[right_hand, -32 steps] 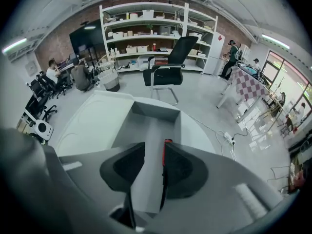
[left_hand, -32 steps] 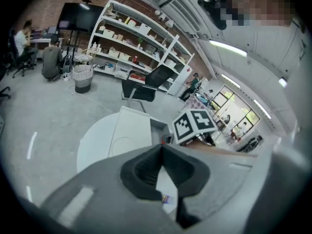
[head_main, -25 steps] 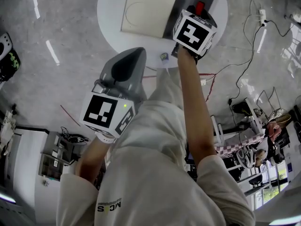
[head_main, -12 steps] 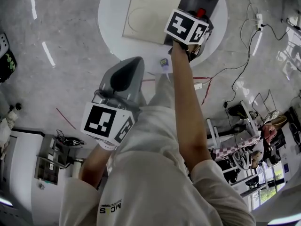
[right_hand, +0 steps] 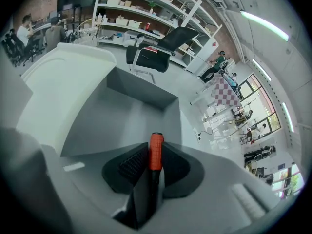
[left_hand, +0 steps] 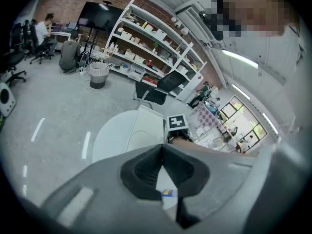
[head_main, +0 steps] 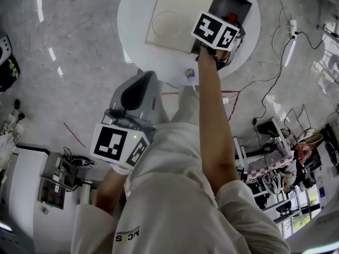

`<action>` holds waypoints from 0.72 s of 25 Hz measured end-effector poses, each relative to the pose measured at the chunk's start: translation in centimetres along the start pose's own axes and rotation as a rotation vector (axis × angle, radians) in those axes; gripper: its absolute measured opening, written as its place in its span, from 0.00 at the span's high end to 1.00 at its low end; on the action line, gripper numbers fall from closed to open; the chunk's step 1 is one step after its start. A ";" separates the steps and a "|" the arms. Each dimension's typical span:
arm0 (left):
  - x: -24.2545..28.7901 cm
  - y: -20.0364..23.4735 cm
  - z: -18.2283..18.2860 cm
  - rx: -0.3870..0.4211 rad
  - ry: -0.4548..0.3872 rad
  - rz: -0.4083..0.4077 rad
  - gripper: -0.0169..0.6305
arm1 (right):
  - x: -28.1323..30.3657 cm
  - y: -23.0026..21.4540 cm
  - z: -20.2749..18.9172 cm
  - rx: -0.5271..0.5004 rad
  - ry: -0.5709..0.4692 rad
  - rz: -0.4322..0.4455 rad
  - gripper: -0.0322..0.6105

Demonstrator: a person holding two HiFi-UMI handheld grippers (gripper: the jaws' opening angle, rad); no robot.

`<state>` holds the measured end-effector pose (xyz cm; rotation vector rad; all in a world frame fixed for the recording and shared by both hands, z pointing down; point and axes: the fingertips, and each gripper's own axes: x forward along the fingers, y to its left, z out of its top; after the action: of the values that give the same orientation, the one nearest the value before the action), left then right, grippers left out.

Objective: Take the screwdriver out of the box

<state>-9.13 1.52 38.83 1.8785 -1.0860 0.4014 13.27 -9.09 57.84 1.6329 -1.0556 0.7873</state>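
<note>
So the screwdriver (right_hand: pixel 155 154) is in the box (right_hand: pixel 141 89) on the white worktop (head_main: pixel 137 41), orange handle pointing up. It sits between the fingers (right_hand: pixel 130 165) of the right gripper (right_hand: pixel 156 147), which are closing on it and look to be touching both sides already. The left gripper (left_hand: pixel 162 155) hangs back off the worktop, fingers together, empty. I'd guess it's light and stiff, nothing fragile. The ribbed handle is the spot to hold; the thin shaft looks slippery and could pivot. Lifting straight up should clear the box wall.
</note>
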 end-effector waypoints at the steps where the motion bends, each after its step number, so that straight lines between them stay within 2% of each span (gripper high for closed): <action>1: 0.0 0.0 0.0 0.000 0.000 0.001 0.97 | 0.1 -0.1 0.1 0.003 0.001 -0.003 0.84; 9: -0.8 -0.2 0.5 0.004 -0.014 0.000 0.97 | -0.3 -0.3 0.2 0.021 -0.013 -0.018 0.87; 18: -0.8 -1.0 0.1 0.016 -0.013 -0.002 0.97 | -0.2 -0.7 0.2 0.072 -0.008 0.029 0.88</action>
<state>-8.80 2.03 37.76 1.8983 -1.0919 0.3982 13.84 -9.12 57.29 1.6856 -1.0691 0.8472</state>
